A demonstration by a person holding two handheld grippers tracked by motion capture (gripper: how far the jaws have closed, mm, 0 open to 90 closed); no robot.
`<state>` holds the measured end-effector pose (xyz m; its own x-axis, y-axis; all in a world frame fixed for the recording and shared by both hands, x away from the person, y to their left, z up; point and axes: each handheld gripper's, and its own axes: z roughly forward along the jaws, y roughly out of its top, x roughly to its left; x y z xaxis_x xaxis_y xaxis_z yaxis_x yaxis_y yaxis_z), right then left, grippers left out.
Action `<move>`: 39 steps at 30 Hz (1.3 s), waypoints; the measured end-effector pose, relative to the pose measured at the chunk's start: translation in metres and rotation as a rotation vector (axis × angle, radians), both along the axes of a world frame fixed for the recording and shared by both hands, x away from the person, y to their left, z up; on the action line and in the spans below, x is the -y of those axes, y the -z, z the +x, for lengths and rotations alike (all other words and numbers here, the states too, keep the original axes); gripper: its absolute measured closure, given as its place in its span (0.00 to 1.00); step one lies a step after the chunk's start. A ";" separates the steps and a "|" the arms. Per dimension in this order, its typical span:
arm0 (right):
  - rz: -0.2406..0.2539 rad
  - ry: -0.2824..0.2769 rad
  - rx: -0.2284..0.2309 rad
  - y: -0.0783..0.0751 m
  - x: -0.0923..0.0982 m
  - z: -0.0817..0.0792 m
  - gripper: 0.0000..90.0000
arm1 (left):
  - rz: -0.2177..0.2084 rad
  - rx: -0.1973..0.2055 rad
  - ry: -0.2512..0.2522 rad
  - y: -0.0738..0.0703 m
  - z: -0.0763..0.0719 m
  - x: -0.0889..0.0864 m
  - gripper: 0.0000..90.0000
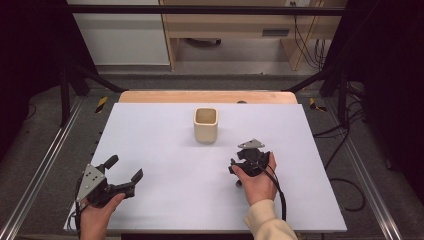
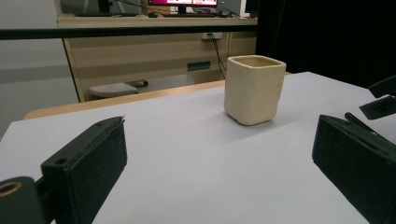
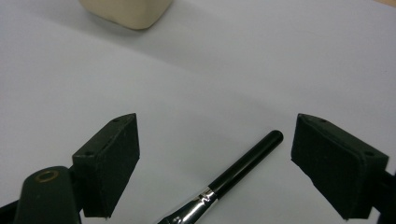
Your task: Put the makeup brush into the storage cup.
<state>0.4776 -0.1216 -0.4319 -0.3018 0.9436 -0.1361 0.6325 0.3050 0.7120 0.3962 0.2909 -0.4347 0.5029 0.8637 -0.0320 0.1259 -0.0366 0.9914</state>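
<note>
No brand, label or writing can be read on anything here. The right tongs (image 1: 239,172) hang over the near right part of the desk (image 1: 165,150), which is covered in a pale lavender sheet, and their jaws stand wide apart with nothing pressed between the pads. In the right gripper view a brush (image 3: 224,186) lies flat on the desk between those open jaws, touching neither: its black handle runs up and to the right, ending in a rounded tip near the right jaw, and a shiny silver ferrule sits at the lower end toward the bottom edge of the picture. In the high view the hand and gripper cover most of the brush.

The left tongs (image 1: 125,172) rest at the near left part of the desk, their jaws also spread wide and empty, pointed toward the middle.

A cream ceramic cup (image 1: 205,125) with a squarish rim stands upright toward the far middle of the desk, well apart from both tongs and with bare desk between it and the brush. Beyond the desk are a pale wooden bench, cables on the floor, and a lit monitor (image 2: 182,3) in the background.
</note>
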 end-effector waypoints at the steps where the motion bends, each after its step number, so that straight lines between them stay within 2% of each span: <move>1: 0.016 0.017 -0.003 -0.001 -0.001 0.000 0.17 | -0.009 0.002 -0.003 0.000 0.000 -0.001 0.03; 4: 0.040 0.028 0.013 -0.004 0.001 0.001 0.17 | -0.009 0.008 -0.022 -0.002 -0.003 -0.004 0.03; 7: 0.093 0.049 0.028 -0.005 0.001 0.002 0.17 | -0.025 0.014 -0.050 -0.005 -0.006 -0.011 0.03; 9: 0.090 0.062 0.034 -0.005 -0.001 0.002 0.16 | -0.031 0.024 -0.065 -0.006 -0.008 -0.016 0.03; 12: 0.102 0.070 0.042 -0.006 -0.002 0.002 0.15 | 0.001 0.053 -0.116 -0.010 -0.013 -0.026 0.03; 14: 0.115 0.088 0.037 -0.008 -0.002 0.000 0.14 | 0.004 0.062 -0.160 -0.013 -0.017 -0.031 0.03; 17: 0.116 0.116 0.035 -0.009 -0.002 -0.001 0.14 | 0.037 0.071 -0.186 -0.014 -0.020 -0.035 0.03; 22: 0.131 0.184 0.035 -0.014 -0.001 -0.003 0.14 | -0.018 0.033 -0.140 -0.011 -0.018 -0.034 0.03; 25: 0.130 0.229 0.024 -0.015 -0.004 -0.008 0.15 | -0.003 0.027 -0.101 -0.010 -0.015 -0.030 0.03; 29: 0.124 0.240 0.021 -0.016 -0.007 -0.011 0.15 | 0.003 0.013 -0.045 -0.009 -0.014 -0.027 0.03; 32: 0.144 0.250 0.018 -0.019 -0.007 -0.012 0.16 | -0.001 -0.007 -0.028 -0.006 -0.013 -0.023 0.03; 35: 0.149 0.267 0.026 -0.025 -0.006 -0.013 0.16 | 0.025 -0.004 -0.014 -0.006 -0.013 -0.019 0.03; 39: 0.165 0.294 0.030 -0.034 -0.002 -0.017 0.16 | 0.031 -0.006 -0.015 -0.005 -0.012 -0.017 0.03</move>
